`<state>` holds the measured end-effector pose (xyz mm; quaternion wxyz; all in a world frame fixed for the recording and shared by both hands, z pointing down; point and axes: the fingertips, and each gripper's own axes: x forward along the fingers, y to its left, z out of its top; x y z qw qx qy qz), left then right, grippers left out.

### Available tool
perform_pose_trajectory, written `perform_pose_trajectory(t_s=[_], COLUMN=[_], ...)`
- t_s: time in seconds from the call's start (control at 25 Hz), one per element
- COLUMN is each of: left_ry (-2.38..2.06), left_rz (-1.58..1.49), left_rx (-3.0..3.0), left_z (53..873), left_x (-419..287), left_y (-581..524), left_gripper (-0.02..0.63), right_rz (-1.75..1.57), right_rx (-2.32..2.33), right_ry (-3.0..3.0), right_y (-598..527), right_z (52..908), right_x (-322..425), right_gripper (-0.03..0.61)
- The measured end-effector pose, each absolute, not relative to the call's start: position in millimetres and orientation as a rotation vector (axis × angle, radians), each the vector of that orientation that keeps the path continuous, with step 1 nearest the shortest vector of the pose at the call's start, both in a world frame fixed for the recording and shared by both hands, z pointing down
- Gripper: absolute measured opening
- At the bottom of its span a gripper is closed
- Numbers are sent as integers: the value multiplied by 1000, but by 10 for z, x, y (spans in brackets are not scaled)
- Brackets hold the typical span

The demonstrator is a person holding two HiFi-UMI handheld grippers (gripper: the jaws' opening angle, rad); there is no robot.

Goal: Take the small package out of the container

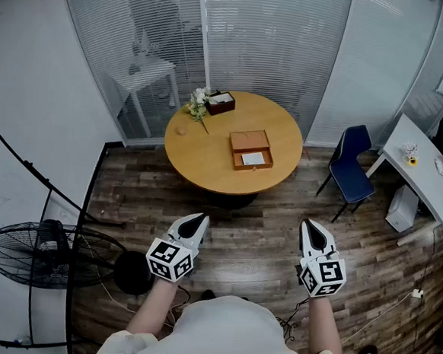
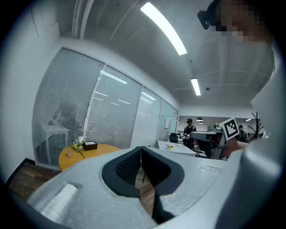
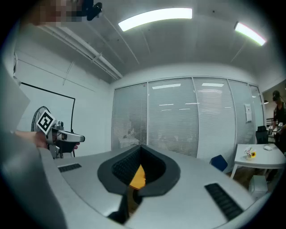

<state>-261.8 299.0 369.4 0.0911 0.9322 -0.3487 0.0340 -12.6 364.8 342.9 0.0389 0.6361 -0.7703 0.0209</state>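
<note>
A round wooden worktop (image 1: 199,167) stands on a dark plank floor (image 1: 262,244). Behind its far edge runs a glass partition with closed white blinds (image 1: 270,39), and a small white table (image 1: 149,73) shows through the glass. A plain white wall (image 1: 30,81) closes the left side, with a black floor fan (image 1: 40,253) before it. Off the worktop's right edge stand a blue chair (image 1: 352,171) and a white desk (image 1: 427,177). Long strip lights (image 3: 154,18) glow on the ceiling.
</note>
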Motion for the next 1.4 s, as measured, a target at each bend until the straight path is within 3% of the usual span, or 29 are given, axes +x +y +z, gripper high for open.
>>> perform_pose_trajectory(t_s=[0.96,1.4], left_ry=[-1031,-1013], left_rz=[108,100], left_rx=[2780,2754], left_z=[3710,3770], left_x=[-2726,-2942], left_y=[2982,2845], left_gripper=[25,213], right_rz=[134,142], right_rx=[1995,1991], right_ry=[-2368,-2332], right_y=[3669,3587], right_z=[3483,3537], right_x=[-244,-498], right_gripper=[3,3])
